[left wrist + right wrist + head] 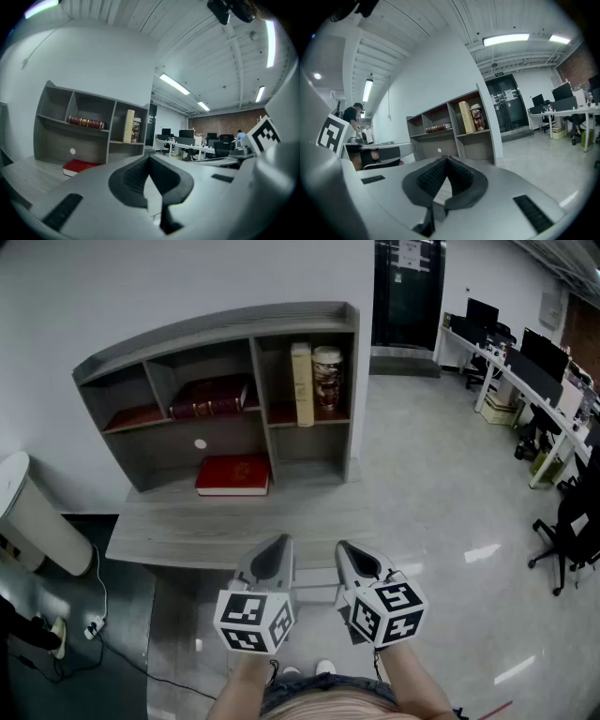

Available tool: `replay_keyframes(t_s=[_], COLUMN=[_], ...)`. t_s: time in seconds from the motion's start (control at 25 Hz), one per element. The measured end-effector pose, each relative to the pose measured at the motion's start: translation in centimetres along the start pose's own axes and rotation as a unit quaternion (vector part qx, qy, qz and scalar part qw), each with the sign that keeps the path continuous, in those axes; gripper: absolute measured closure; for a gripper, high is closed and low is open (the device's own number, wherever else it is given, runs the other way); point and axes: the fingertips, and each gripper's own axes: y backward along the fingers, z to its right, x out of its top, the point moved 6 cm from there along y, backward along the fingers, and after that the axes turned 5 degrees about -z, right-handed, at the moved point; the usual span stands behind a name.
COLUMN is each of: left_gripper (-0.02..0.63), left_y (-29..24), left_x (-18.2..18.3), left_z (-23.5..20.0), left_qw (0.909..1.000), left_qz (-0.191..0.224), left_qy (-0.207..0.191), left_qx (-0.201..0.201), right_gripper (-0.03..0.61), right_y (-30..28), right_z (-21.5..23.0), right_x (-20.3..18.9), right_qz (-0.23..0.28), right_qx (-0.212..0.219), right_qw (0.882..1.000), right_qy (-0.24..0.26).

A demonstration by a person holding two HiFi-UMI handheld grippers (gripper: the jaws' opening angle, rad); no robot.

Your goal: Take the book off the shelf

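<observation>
The head camera looks steeply down from above the person: the left gripper [279, 542] and right gripper [343, 547] sit close beneath it, the desk [169, 526] and shelf [225, 326] farther ahead. Each gripper camera rides low behind its own jaws, facing almost level along them toward that shelf. All three views share the shelf; each gripper view also catches the other gripper at its edge.

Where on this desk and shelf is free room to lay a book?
The bare desk front, before the red book, is free. The lower right compartment is empty too. Crowded: the compartment above, with the cream book and jar.
</observation>
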Motion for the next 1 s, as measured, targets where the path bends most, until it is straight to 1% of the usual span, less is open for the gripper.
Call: replay_keyframes(t_s=[0.52, 0.8, 1.0], left_gripper=[0.601, 0.601, 0.601], left_y=[-1.2, -2.2, -2.9], left_x=[-1.2, -0.4, 0.4], left_z=[0.4, 0.5, 0.2], left_qw=[0.9997, 0.9994, 0.9992], left_qz=[-0.021, -0.026, -0.024], left_qy=[0.012, -0.004, -0.005], left_qx=[-0.002, 0.021, 0.031], right_gripper=[0.571, 0.571, 0.571], right_y=[0.2, 0.3, 0.6], right_z=[0.8, 1.4, 2.2], right_x=[0.5, 1.4, 2.2], right_qz=[0.003, 0.007, 0.025], right_qx=[-0.008, -0.014, -0.016], right_qw=[1.000, 0.999, 0.999], right_qy=[0.026, 0.043, 0.039])
